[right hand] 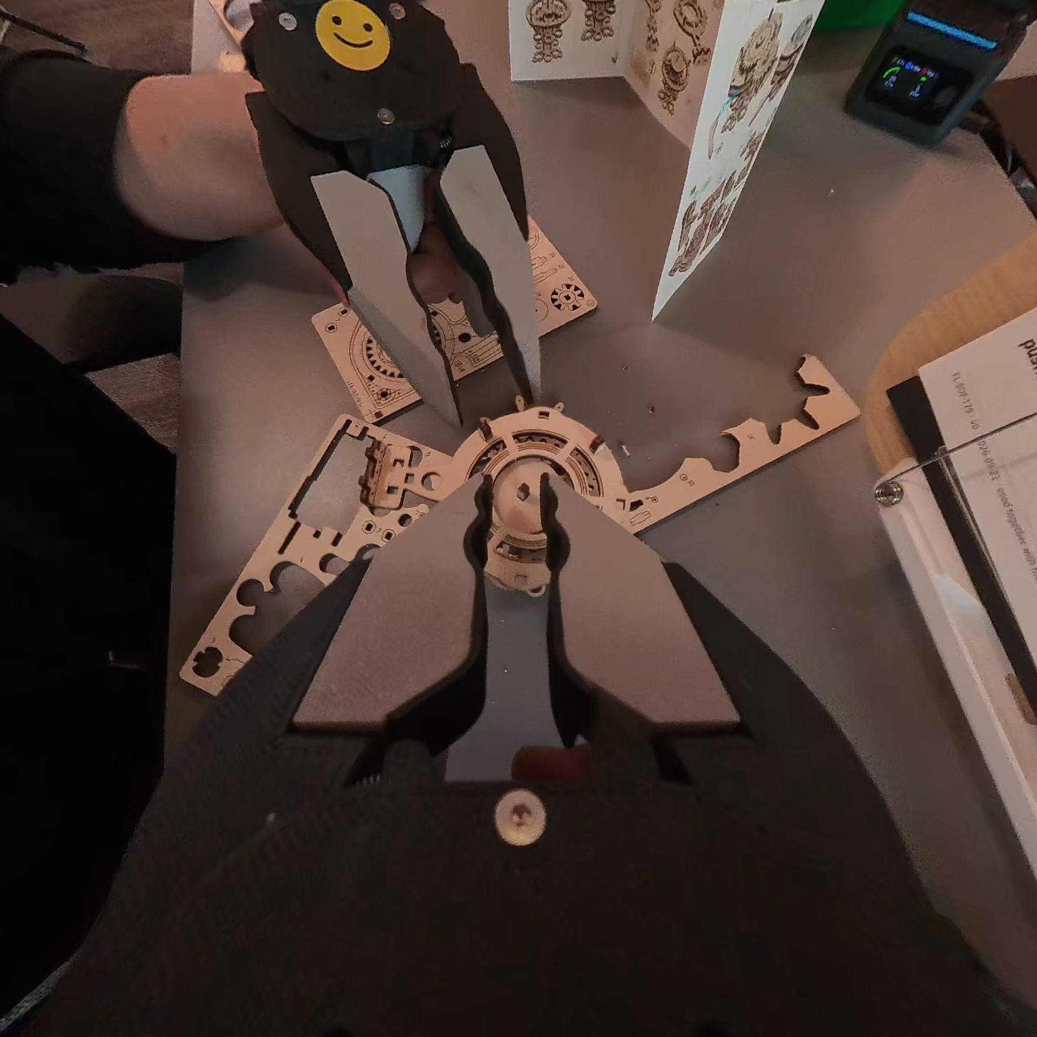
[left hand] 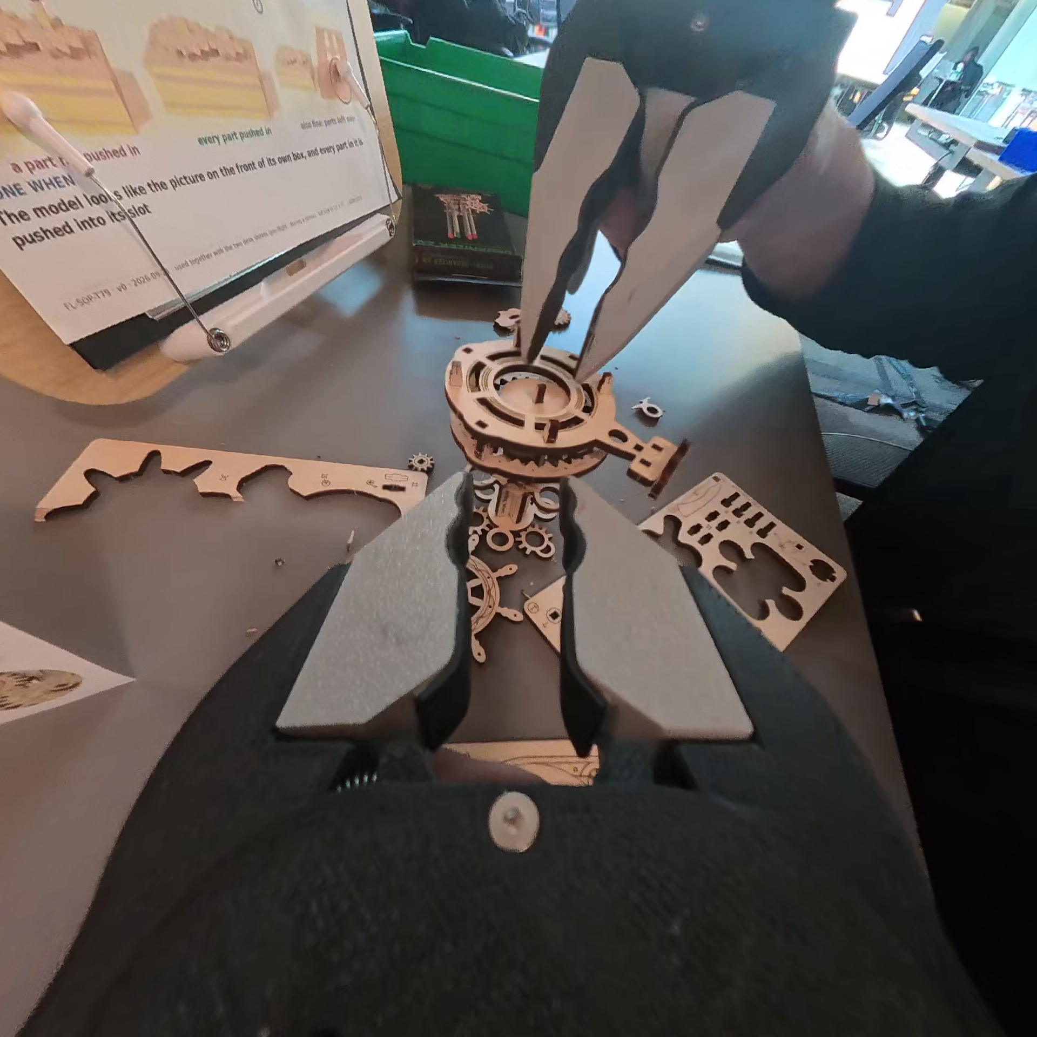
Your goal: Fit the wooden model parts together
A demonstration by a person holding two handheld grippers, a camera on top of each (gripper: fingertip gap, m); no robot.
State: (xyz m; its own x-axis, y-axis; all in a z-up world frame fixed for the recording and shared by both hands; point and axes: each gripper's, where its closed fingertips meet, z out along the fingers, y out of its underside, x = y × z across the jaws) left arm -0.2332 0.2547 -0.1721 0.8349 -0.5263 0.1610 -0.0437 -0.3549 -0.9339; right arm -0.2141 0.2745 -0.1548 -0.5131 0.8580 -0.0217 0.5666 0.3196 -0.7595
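Observation:
The round wooden model (left hand: 505, 418) is a stack of ring plates with a flat hub and a side arm. In the left wrist view my left gripper (left hand: 516, 485) is closed on the model's lower stem (left hand: 513, 508) and holds it above the table. My right gripper (left hand: 556, 363) comes down from above, slightly parted, with its tips touching the top ring. In the right wrist view my right gripper (right hand: 515, 482) straddles the hub of the model (right hand: 561, 449), with nothing gripped between its fingers. My left gripper (right hand: 494, 409) reaches in at the far rim.
Punched wooden sheets (left hand: 224, 477) (left hand: 746, 561) lie left and right of the model, with loose gears (left hand: 505, 536) and a ship's wheel part (left hand: 488, 600) beneath it. An instruction board (left hand: 168, 168), a green bin (left hand: 460, 112), a dark box (left hand: 466, 235), a folded leaflet (right hand: 729, 168) and a small screen device (right hand: 920, 78) stand around. About 4 centimeters separates my left fingertips from my right.

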